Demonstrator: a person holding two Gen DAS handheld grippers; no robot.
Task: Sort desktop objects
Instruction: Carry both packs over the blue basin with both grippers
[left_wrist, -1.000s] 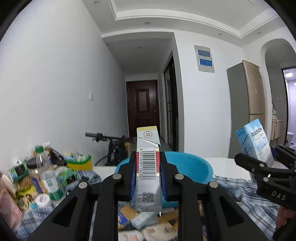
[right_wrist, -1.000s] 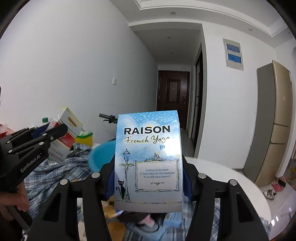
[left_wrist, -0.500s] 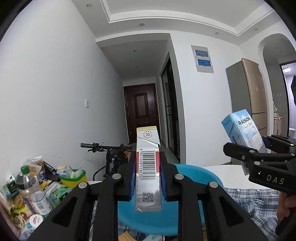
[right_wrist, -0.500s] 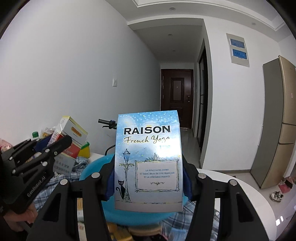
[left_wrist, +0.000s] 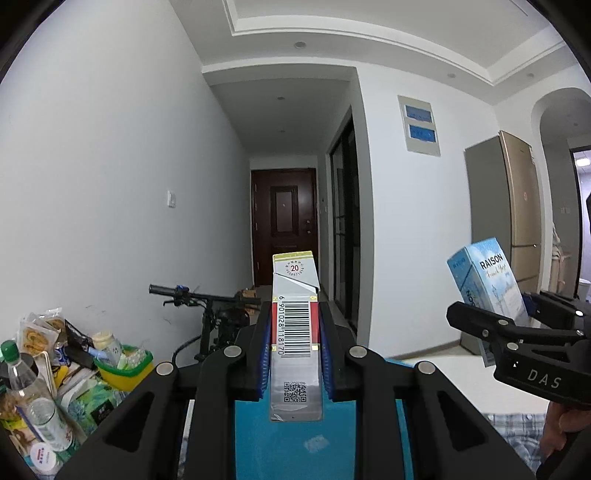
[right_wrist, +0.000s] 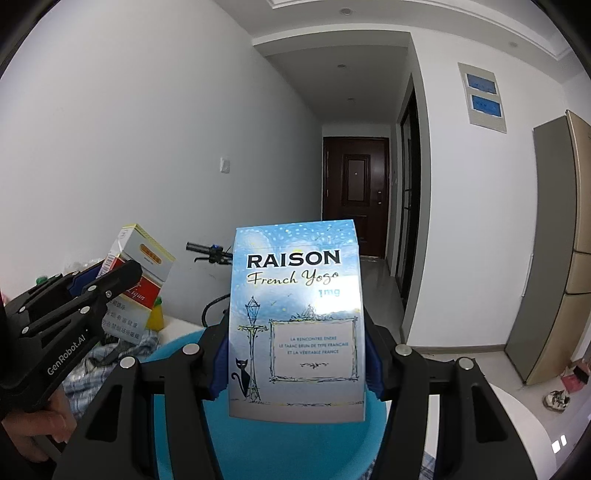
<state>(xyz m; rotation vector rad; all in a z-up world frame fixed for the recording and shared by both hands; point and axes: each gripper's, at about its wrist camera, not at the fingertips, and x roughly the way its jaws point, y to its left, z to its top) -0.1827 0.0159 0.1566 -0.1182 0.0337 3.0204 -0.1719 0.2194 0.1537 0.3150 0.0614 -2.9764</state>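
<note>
Fingers (left_wrist: 328, 354) pinch barcode pack (left_wrist: 295, 332); right view shows its red face (right_wrist: 142, 291).

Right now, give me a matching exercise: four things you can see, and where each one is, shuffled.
Things:
1. blue RAISON box
2. barcode pack
3. blue basin
4. yellow tub

Places:
A. below both held boxes
B. in the left gripper
C. in the clutter at far left
D. in the right gripper

Pairs: 1-D, 2-B, 3-A, 4-C
</note>
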